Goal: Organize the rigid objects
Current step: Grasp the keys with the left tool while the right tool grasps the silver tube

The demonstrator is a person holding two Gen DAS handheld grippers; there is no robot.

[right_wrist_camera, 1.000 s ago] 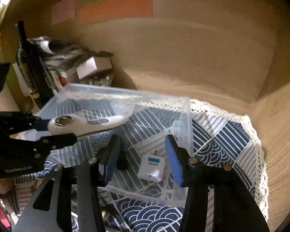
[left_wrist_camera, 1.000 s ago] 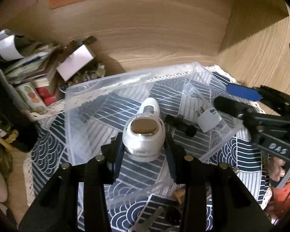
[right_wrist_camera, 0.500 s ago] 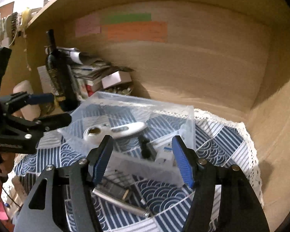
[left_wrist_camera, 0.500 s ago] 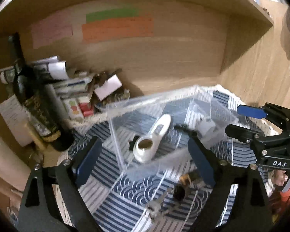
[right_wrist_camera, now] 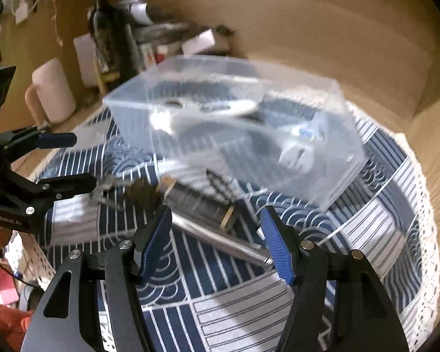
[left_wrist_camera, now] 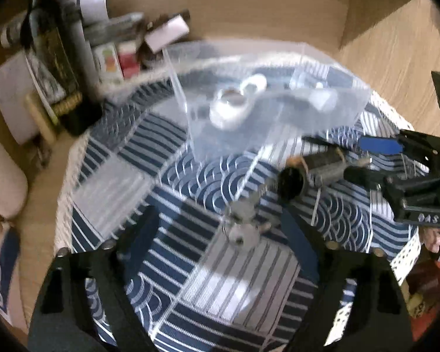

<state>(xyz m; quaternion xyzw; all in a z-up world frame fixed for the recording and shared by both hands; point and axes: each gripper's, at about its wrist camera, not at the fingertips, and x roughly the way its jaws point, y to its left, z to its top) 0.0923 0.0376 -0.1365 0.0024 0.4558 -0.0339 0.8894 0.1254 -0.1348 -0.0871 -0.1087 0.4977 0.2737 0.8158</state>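
Note:
A clear plastic box (left_wrist_camera: 331, 111) (right_wrist_camera: 331, 176) stands on the patterned cloth. Inside lie a white handheld device (left_wrist_camera: 234, 105) (right_wrist_camera: 208, 111), a white plug adapter (right_wrist_camera: 296, 149) and a black item. In front of the box lie a dark cylinder with brass ends (right_wrist_camera: 196, 202) (left_wrist_camera: 308, 170), a silver rod (right_wrist_camera: 220, 240) and a small metal piece (left_wrist_camera: 243, 223). My left gripper (left_wrist_camera: 217, 228) is open and empty, just over the metal piece. My right gripper (right_wrist_camera: 217, 237) is open and empty, over the cylinder and rod.
A dark wine bottle (right_wrist_camera: 108, 32), stacked papers and small boxes (left_wrist_camera: 117, 47) crowd the back left against the wooden wall. A pale mug (right_wrist_camera: 52, 94) stands at the left. The blue and white cloth (right_wrist_camera: 381, 234) has a lace edge near the right wall.
My left gripper let go of the white device, which now lies in the box, and opened. Both grippers pulled back and then dropped toward the items in front of the box.

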